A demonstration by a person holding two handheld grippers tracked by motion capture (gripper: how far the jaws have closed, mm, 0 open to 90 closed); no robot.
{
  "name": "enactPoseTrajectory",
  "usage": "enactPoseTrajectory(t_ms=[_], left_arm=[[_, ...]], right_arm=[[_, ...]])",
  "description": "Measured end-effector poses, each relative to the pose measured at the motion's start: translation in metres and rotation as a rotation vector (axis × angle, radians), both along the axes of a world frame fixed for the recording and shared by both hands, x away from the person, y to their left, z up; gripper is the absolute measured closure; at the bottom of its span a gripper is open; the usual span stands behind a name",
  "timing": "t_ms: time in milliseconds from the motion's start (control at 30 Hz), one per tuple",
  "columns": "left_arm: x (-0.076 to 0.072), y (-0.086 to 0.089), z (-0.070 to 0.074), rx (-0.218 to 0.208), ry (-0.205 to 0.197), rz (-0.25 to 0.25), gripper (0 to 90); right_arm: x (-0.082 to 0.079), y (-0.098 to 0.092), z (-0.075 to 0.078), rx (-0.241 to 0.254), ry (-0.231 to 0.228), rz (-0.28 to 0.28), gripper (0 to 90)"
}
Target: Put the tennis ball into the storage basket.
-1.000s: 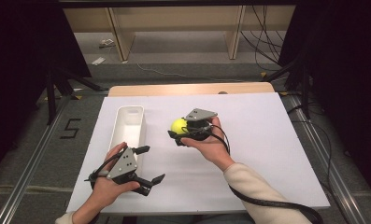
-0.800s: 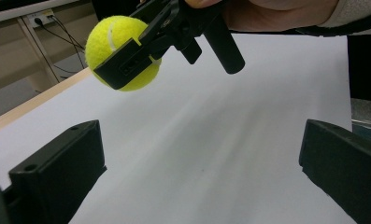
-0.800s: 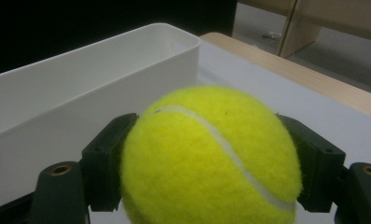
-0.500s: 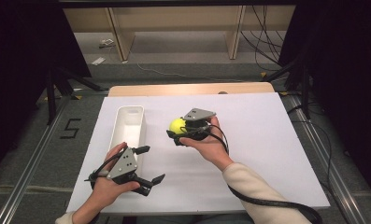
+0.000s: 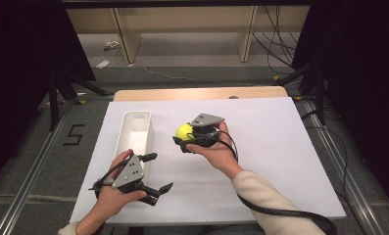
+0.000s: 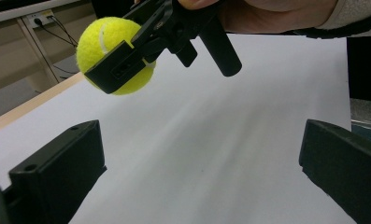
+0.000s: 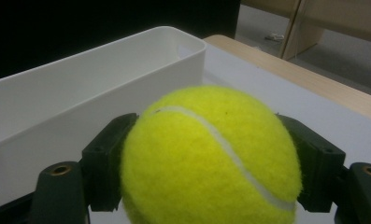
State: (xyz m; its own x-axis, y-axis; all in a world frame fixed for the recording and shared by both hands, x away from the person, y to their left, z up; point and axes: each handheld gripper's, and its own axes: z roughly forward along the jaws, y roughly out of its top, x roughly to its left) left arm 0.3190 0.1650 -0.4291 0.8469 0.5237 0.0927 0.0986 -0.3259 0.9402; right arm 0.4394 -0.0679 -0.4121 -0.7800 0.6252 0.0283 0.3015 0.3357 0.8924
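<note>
Nearest you, your left gripper point(image 5: 155, 172) rests on the white worktop point(image 5: 290, 161) with its fingers wide and nothing between them. Beyond it, your right gripper point(image 5: 181, 141) clamps the yellow tennis ball point(image 5: 184, 131) off the surface, just beside the long white bin point(image 5: 126, 133). Keep the squeeze firm, carry the ball level over the bin's near wall, and let go only once it hangs low inside.
</note>
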Motion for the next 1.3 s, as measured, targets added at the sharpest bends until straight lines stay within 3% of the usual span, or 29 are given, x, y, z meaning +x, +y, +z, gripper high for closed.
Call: enactPoseTrajectory(t_ms=[1300], left_arm=[[0.000,0.000,0.000,0.000,0.001,-0.002,0.0]], right_arm=[[0.002,0.012,0.003,0.011,-0.009,0.016,26.7]])
